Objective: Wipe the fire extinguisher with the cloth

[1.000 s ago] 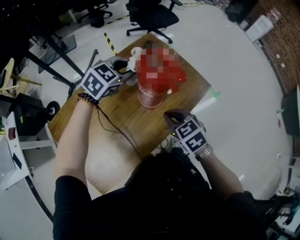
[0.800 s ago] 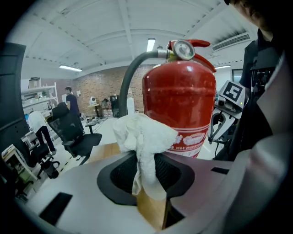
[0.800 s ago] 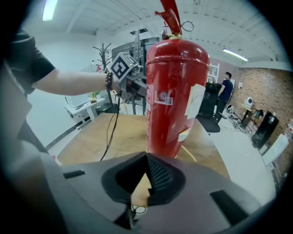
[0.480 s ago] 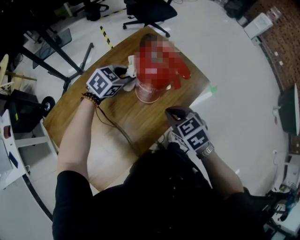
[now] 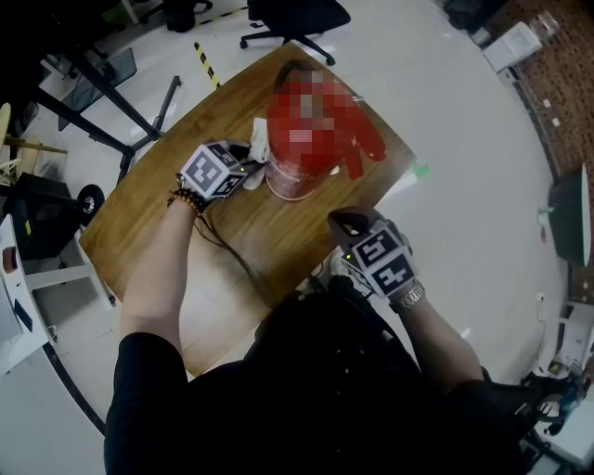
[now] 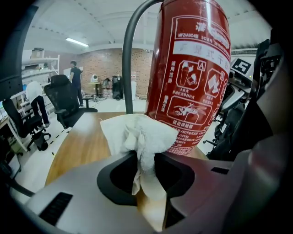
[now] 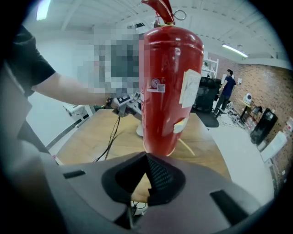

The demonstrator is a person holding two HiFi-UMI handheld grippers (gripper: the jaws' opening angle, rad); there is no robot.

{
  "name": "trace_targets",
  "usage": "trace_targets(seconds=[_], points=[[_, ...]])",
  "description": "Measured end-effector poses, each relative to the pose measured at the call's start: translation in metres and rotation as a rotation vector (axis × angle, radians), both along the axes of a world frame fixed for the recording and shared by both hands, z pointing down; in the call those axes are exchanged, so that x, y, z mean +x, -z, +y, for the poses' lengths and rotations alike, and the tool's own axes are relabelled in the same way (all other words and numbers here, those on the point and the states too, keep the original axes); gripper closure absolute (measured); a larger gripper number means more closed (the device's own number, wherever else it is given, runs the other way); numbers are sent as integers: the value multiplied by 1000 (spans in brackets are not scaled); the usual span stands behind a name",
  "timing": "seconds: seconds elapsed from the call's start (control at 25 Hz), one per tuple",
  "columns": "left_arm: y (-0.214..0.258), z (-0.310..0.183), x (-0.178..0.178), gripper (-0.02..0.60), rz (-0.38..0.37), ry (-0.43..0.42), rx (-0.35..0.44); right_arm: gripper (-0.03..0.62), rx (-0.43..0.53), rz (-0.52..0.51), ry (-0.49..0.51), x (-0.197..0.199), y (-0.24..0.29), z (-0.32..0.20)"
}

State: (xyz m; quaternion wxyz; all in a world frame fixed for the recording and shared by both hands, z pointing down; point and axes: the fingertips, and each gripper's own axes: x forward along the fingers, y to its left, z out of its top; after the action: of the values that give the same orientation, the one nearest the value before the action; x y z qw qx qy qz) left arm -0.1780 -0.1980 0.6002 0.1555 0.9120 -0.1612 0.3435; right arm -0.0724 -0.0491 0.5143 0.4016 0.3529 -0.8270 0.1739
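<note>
My left tool [image 6: 146, 170] is clamped on the cloth [image 6: 137, 132]. A white bunch puffs out past the jaws and sits right up against the lower side of the fire extinguisher [image 6: 192, 68]. The extinguisher stands upright towards the far part of the bench [image 5: 278, 237], a brown wooden top set cornerwise on a pale, glossy floor [image 5: 464, 121]. My right tool [image 7: 147, 176] has its jaws closed together on nothing. It hangs over the near edge of the bench and points at the extinguisher's other side, clear of it.

A black cable [image 5: 232, 255] trails from my left wrist across the wood towards me. The extinguisher's black hose [image 6: 130, 50] arcs up beside the cylinder, just behind the cloth. Beyond the bench are a black office chair [image 5: 292, 19], a strip of yellow-and-black tape [image 5: 206, 63] on the floor, and a brick wall [image 5: 557, 74] off to the right. Far back in the left gripper view a person [image 6: 73, 75] stands near more chairs. The red cylinder itself stands between my two tools — each sees the other's side only past it.
</note>
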Motion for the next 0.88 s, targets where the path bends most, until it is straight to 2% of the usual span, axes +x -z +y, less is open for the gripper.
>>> trace_targets(seconds=[0.52,0.68,0.88], points=[[-37,13,-1,480,-50,30,-38,579,-9,5,28,-6,-3,-9],[-38,9,-1,480,-57,42,-8,579,-3,3,29,-6,-1,-12],[-32,10,-11,480,-37,116,-10,579,4,2,22,-1,1,-11]])
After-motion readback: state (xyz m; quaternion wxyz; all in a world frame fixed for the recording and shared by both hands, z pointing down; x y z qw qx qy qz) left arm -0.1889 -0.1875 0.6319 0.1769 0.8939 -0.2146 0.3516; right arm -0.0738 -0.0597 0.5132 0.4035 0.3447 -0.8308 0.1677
